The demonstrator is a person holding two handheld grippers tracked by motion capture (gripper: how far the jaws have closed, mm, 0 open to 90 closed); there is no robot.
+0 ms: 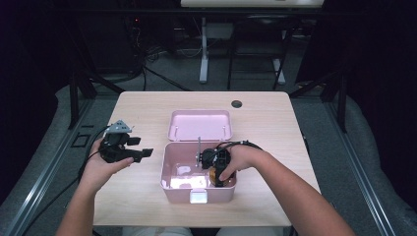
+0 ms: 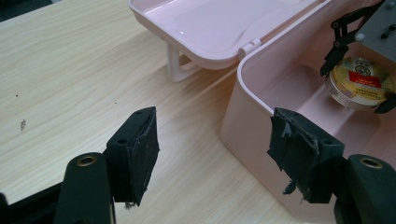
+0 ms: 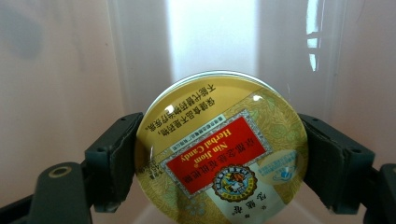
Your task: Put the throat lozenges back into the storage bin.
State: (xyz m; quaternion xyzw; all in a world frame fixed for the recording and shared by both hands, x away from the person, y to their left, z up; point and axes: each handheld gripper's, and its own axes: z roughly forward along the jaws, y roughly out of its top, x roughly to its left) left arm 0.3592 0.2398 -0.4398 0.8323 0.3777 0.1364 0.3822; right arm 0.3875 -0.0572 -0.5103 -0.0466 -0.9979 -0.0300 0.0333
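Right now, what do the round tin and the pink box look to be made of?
Round tin: likely metal, glossy printed lid with bright highlights and a silvery rim. Pink box: looks like moulded plastic, smooth, slightly glossy walls that reflect light.

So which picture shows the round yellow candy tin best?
The right gripper view: the candy tin sits big between the right claw, label readable. The left gripper view shows the tin small, inside the pink box. The high view shows just a yellowish bit under the hand.
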